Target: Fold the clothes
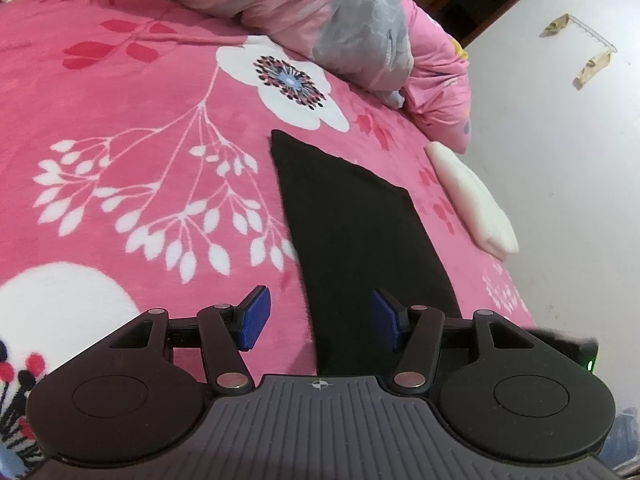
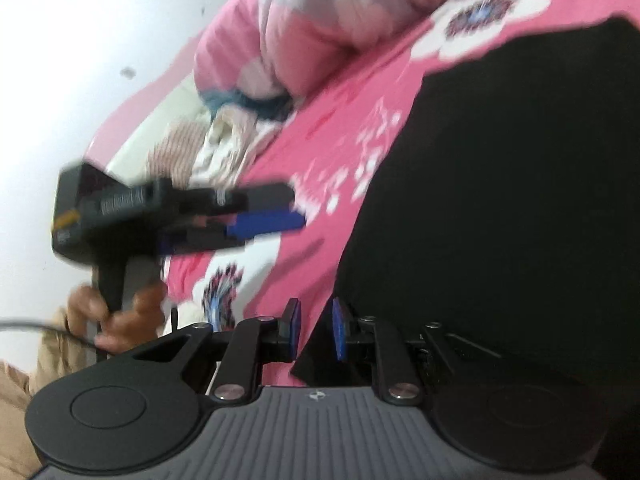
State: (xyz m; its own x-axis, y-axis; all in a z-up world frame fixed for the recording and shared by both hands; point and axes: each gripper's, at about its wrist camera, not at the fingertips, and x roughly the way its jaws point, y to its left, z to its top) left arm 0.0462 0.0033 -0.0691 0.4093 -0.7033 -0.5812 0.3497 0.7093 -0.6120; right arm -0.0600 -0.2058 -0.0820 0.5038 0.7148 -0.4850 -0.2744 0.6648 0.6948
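A black garment [image 1: 352, 232] lies flat on a pink flowered bedspread [image 1: 140, 120]. My left gripper [image 1: 320, 318] is open just above its near end, with the left edge of the cloth between the blue pads [image 1: 256, 318]. In the blurred right wrist view the same black garment [image 2: 500, 200] fills the right side. My right gripper [image 2: 316, 330] has its jaws a narrow way apart at a corner of the cloth, with nothing visibly pinched. The left gripper [image 2: 280, 216] also shows there, held in a hand at the bed's left side.
A heaped pink and grey quilt [image 1: 320, 12] lies at the far end of the bed. A folded white cloth [image 1: 472, 200] sits by the bed's right edge. Beyond that edge is a pale floor [image 1: 560, 140].
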